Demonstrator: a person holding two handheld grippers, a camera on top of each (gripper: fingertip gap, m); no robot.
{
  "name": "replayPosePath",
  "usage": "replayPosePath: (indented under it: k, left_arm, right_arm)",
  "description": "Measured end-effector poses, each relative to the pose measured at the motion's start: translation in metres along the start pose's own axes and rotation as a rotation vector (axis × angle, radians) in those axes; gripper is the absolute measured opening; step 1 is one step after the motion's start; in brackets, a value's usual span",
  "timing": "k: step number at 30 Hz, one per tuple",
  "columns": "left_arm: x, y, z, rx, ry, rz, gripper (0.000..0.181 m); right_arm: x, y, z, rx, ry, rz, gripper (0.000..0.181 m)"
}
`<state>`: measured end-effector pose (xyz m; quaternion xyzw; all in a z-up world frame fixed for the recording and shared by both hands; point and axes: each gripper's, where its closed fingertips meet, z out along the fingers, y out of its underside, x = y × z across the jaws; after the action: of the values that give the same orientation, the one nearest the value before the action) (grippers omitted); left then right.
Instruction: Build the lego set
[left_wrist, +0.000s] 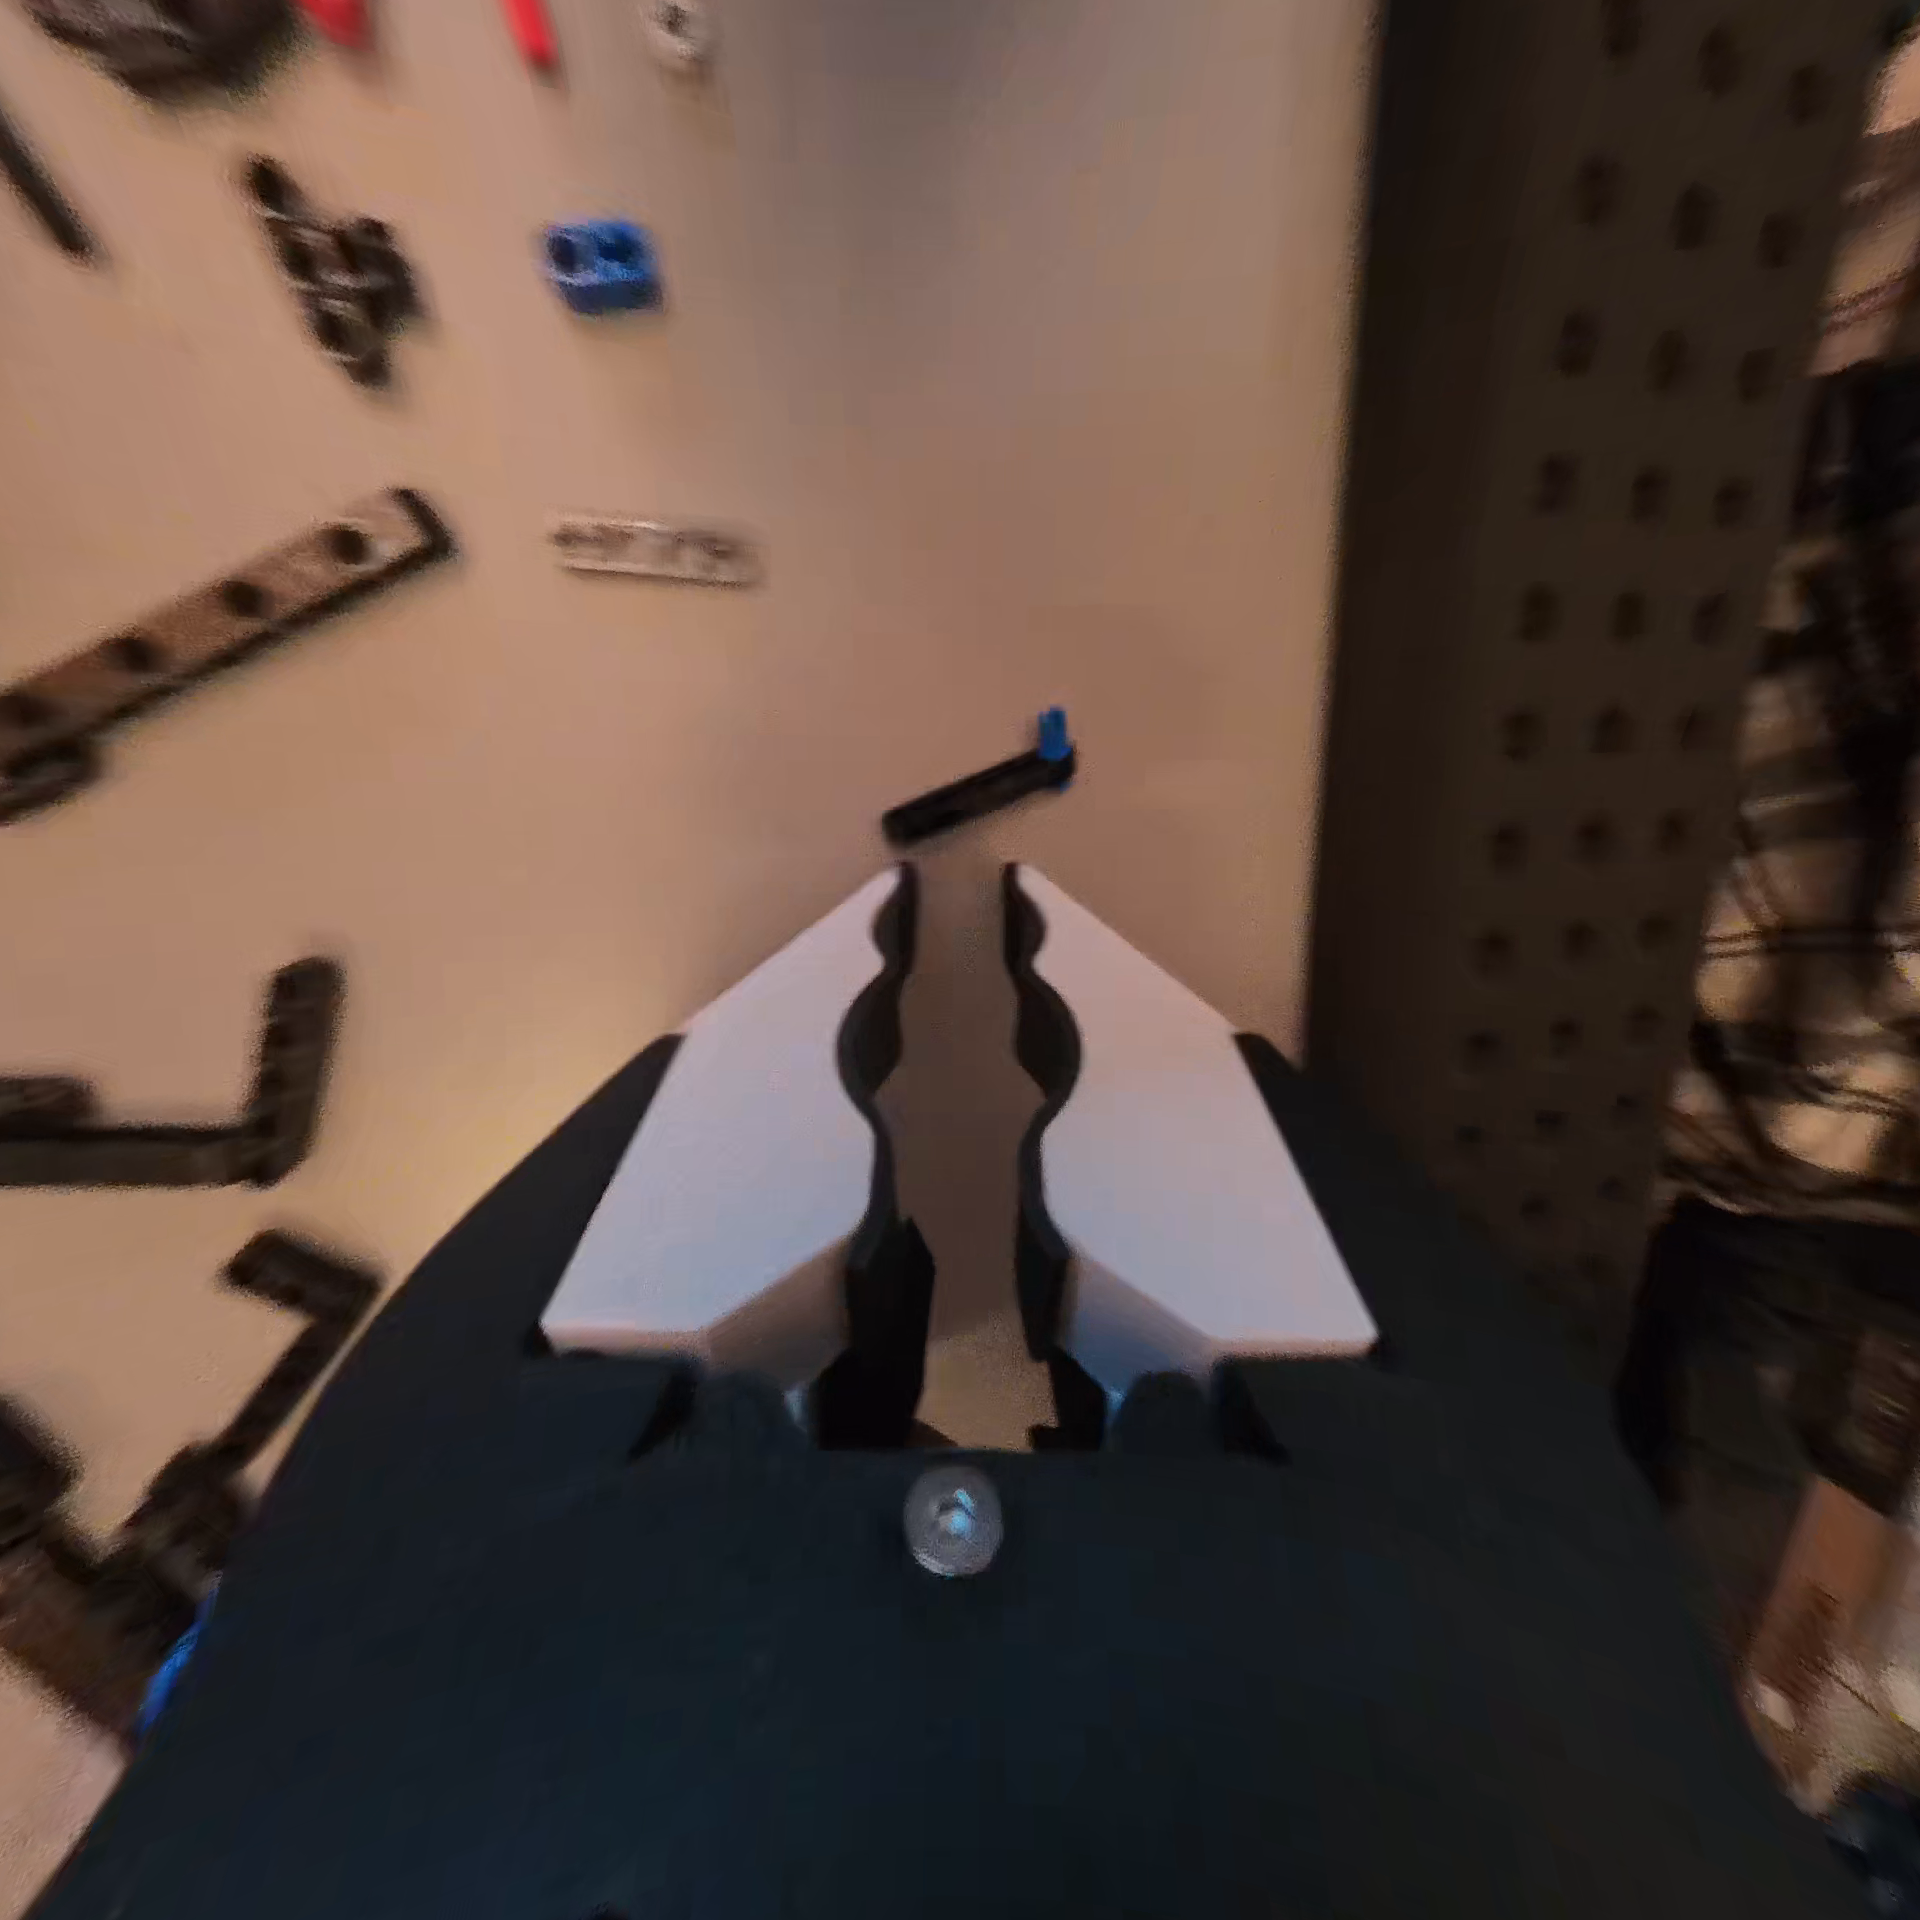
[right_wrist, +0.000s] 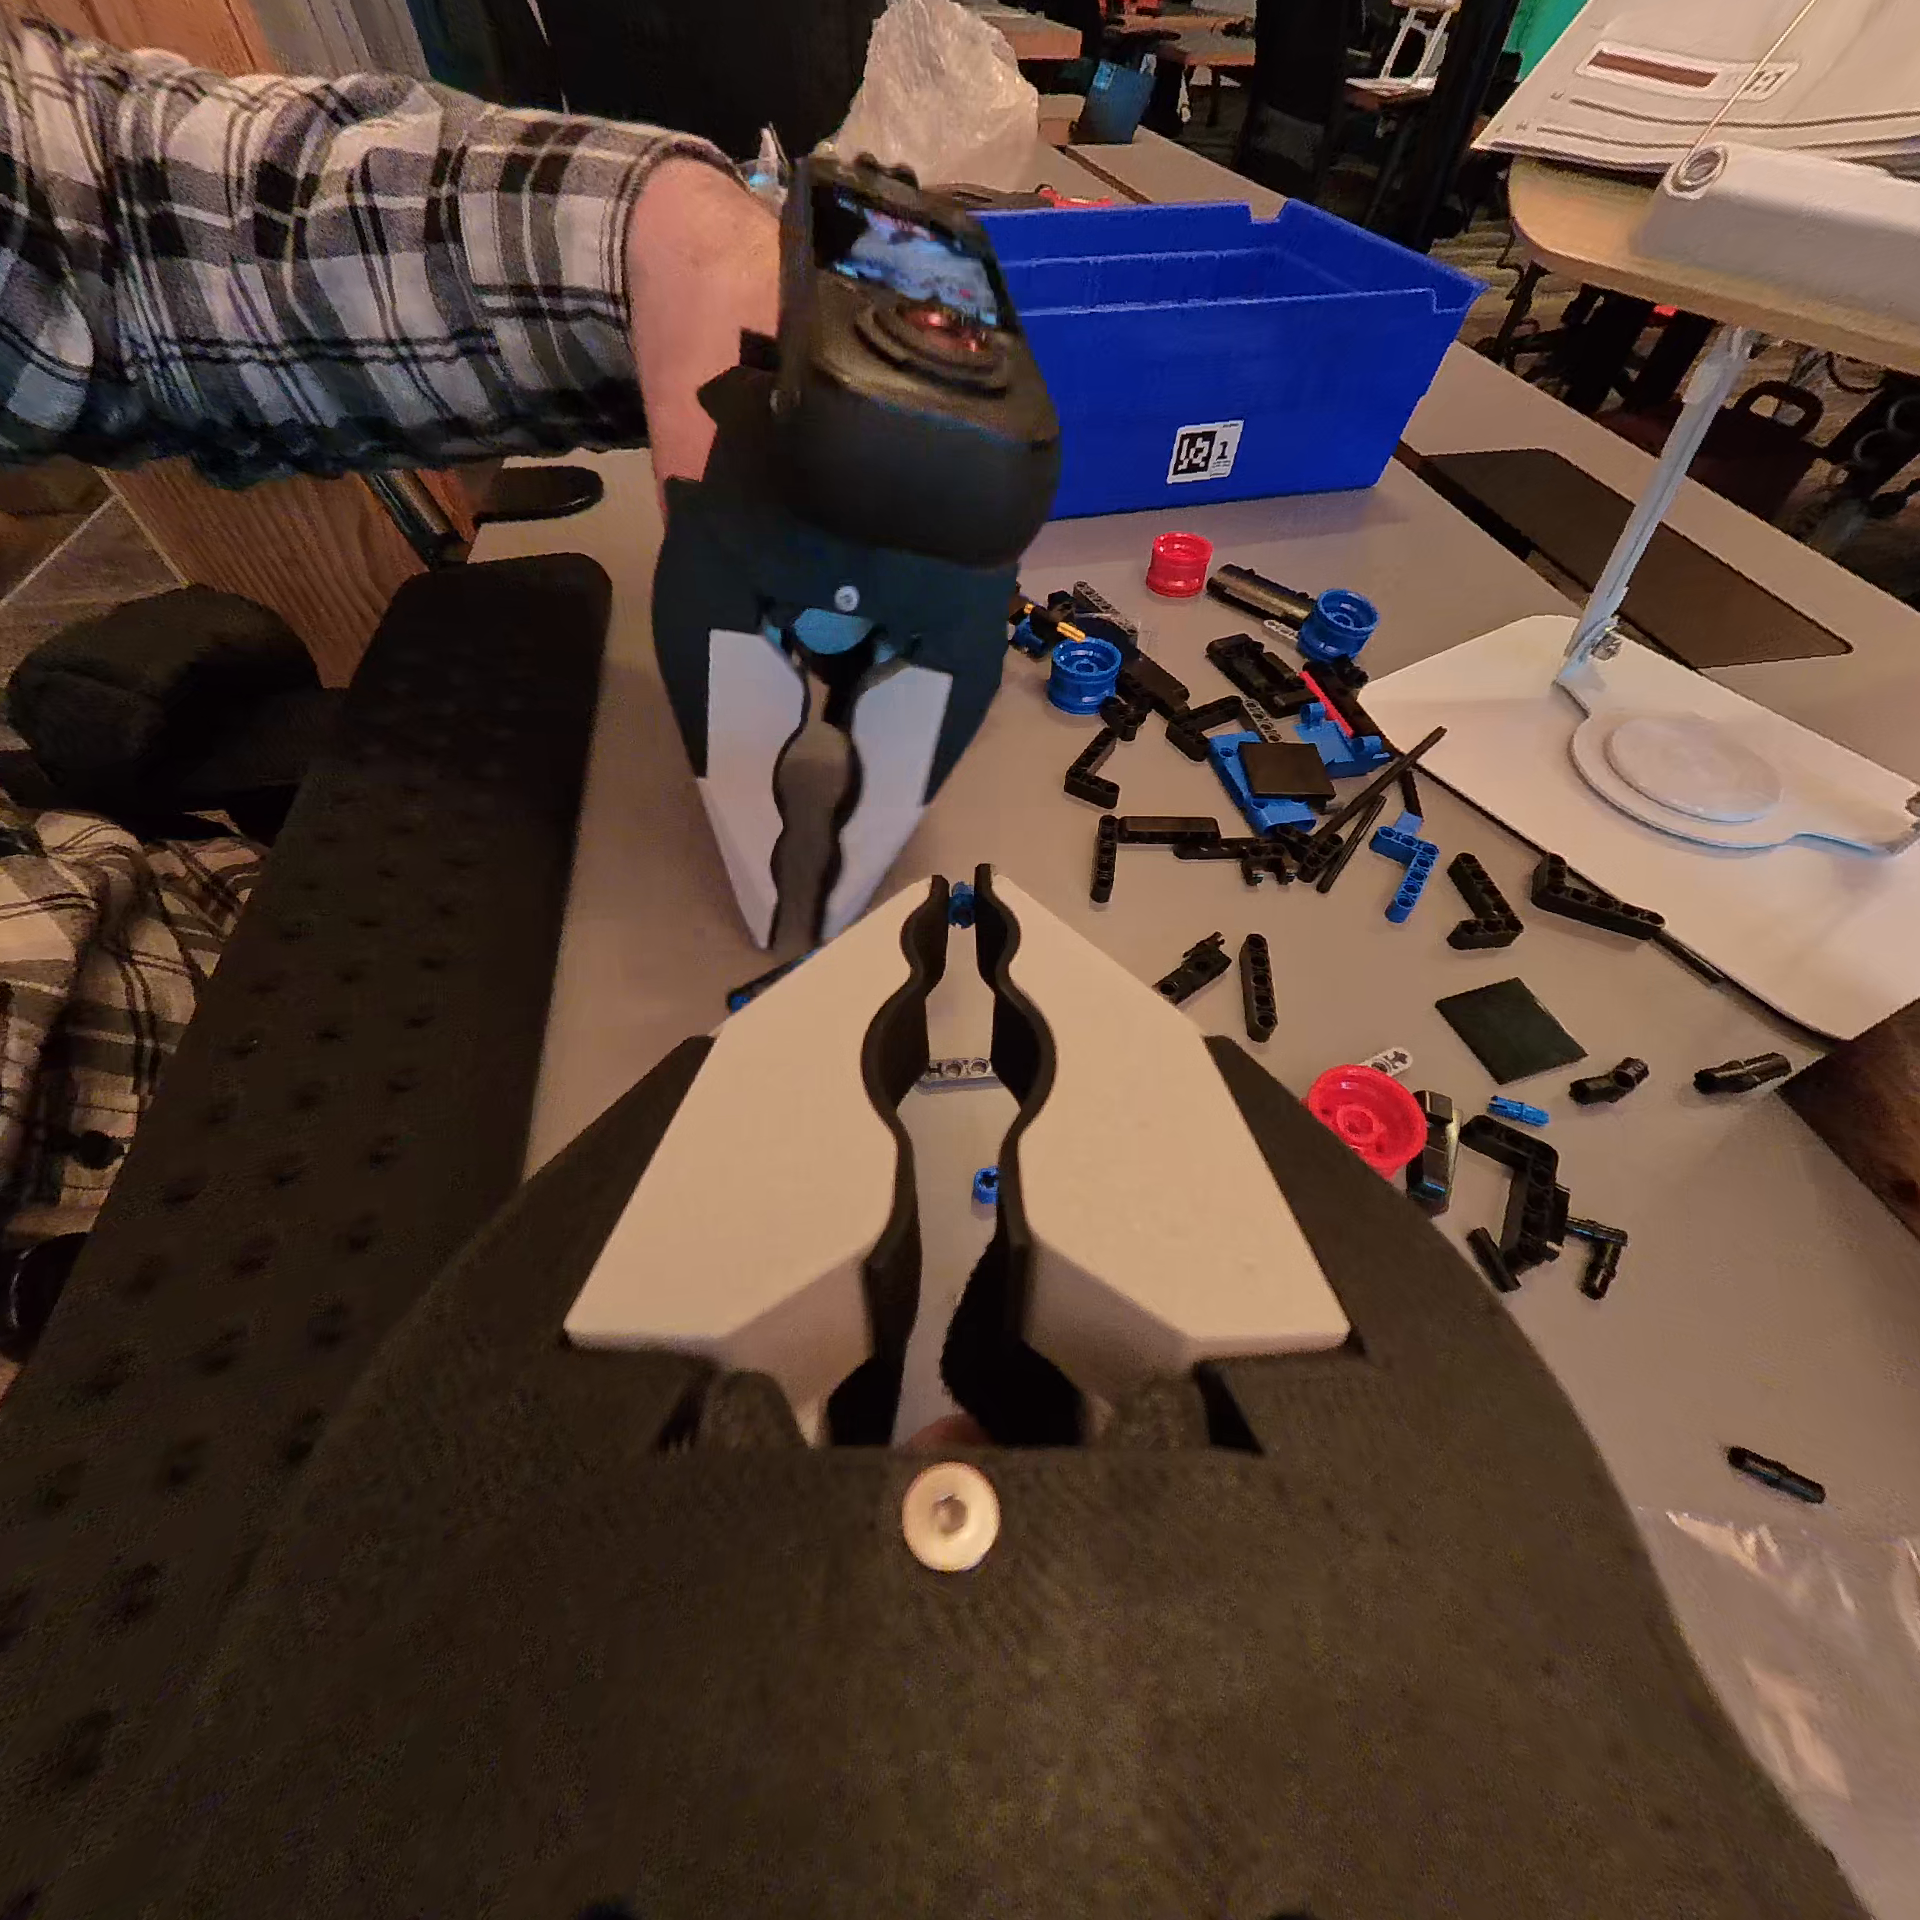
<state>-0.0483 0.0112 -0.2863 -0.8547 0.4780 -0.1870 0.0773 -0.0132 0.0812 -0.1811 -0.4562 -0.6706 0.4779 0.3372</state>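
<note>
Right wrist view: right gripper (right_wrist: 962, 902) pinching blue pin (right_wrist: 960, 904); left gripper (right_wrist: 795, 935) spread, just beside.

Blue, black and red pieces all over a grey tabletop (right_wrist: 1714, 1299)

White tongs (right_wrist: 961, 902) with black inner pads grip a small blue pin (right_wrist: 960, 902); there's a bright blue bin (right_wrist: 1226, 353), red wheel (right_wrist: 1363, 1117), blue wheel (right_wrist: 1084, 673), black beams (right_wrist: 1257, 987), and a sleeve (right_wrist: 312, 260) in black-and-white plaid. The other tongs (left_wrist: 958, 873) show white over black too.

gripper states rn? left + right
Left gripper: open, empty, just short of the black beam with blue pin.
Right gripper: shut on a small blue pin.
</note>
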Motion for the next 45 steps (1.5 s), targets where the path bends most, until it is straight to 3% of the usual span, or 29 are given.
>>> replayPosePath:
  k: [1,9,13,21,23,31,39,45]
  left_arm:
    - [-0.008,0.002,-0.004,-0.012,-0.058,0.011,0.024]
    - [-0.008,-0.014,-0.008,0.088,-0.372,0.223,0.025]
    - [-0.002,-0.02,0.001,0.068,-0.433,0.395,0.023]
    - [-0.001,-0.03,0.009,0.101,-0.426,0.436,0.008]
    - [-0.002,-0.033,0.008,0.124,-0.428,0.381,0.0]
    - [0.008,-0.034,0.008,0.263,-0.231,-0.007,0.0]
    - [0.005,-0.035,-0.008,0.538,-0.056,-0.341,0.0]
    - [-0.016,-0.009,-0.003,0.552,-0.104,-0.503,0.001]
  right_arm:
    - [0.0,0.0,-0.001,0.002,0.0,0.001,0.001]
    - [-0.002,0.001,0.0,-0.005,-0.015,0.0,0.002]
    - [-0.001,0.003,0.001,-0.01,-0.009,0.003,0.002]
    - [-0.001,0.005,0.002,-0.015,-0.01,0.004,0.002]
    - [0.0,0.004,0.001,-0.012,-0.009,0.006,0.002]
    - [0.0,0.004,0.0,-0.012,-0.012,0.007,0.002]
    - [0.001,0.005,-0.001,-0.015,-0.015,0.02,0.002]
    - [-0.001,0.007,0.001,-0.023,-0.023,0.019,0.001]
